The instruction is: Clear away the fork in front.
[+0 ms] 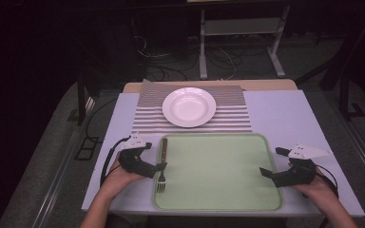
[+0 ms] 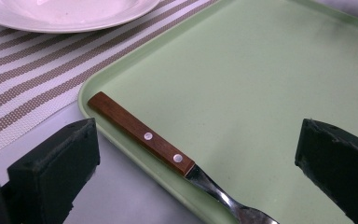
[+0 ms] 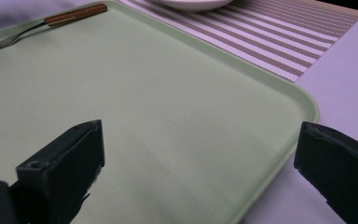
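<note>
A fork [image 1: 162, 160] with a brown wooden handle lies along the left rim of a pale green tray [image 1: 218, 190], tines toward the near edge. My left gripper [image 1: 155, 156] is open beside it, one jaw on each side of the handle, not touching it. Seen from the left gripper view, the fork [image 2: 144, 136] rests on the tray [image 2: 261, 84] between the wide-apart jaws of my left gripper [image 2: 198, 170]. My right gripper [image 1: 272, 161] stands open at the tray's right edge, empty. The right gripper view shows my right gripper [image 3: 196, 172] over the tray [image 3: 144, 93], with the fork [image 3: 70, 15] far off.
Beyond the tray, a white plate [image 1: 189, 107] sits on a striped placemat [image 1: 145, 107]. The light table top [image 1: 285, 114] shows bare to the right of the mat. A metal stand [image 1: 240, 28] and cables lie on the floor behind the table.
</note>
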A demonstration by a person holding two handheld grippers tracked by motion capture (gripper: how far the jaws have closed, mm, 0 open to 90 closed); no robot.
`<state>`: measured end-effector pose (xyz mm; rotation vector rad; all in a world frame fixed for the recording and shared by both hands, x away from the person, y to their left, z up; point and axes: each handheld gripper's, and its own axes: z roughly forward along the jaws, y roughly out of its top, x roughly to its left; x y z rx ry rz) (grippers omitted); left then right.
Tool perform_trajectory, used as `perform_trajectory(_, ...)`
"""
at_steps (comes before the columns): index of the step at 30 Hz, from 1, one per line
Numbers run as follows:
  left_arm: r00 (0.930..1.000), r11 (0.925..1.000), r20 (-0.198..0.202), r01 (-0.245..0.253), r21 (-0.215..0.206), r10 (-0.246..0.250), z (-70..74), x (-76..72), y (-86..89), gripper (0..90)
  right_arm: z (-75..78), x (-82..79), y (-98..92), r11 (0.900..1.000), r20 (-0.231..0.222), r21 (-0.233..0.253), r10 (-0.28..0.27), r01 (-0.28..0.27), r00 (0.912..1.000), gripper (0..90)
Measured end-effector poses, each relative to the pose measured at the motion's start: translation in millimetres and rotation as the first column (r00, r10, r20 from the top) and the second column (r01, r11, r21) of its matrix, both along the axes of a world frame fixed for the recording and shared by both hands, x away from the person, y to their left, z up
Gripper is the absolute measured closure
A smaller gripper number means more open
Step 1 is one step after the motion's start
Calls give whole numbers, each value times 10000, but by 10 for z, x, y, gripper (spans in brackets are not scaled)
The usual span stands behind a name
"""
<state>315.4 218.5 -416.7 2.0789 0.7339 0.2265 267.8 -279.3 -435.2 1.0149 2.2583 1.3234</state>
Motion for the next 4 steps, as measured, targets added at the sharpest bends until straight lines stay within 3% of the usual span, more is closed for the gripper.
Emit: perform_trajectory(4, 10000, 10000, 3, -26, 16, 26, -1, 2, 7, 0, 4, 0, 0, 10000, 1, 25, -13, 13, 10000, 17)
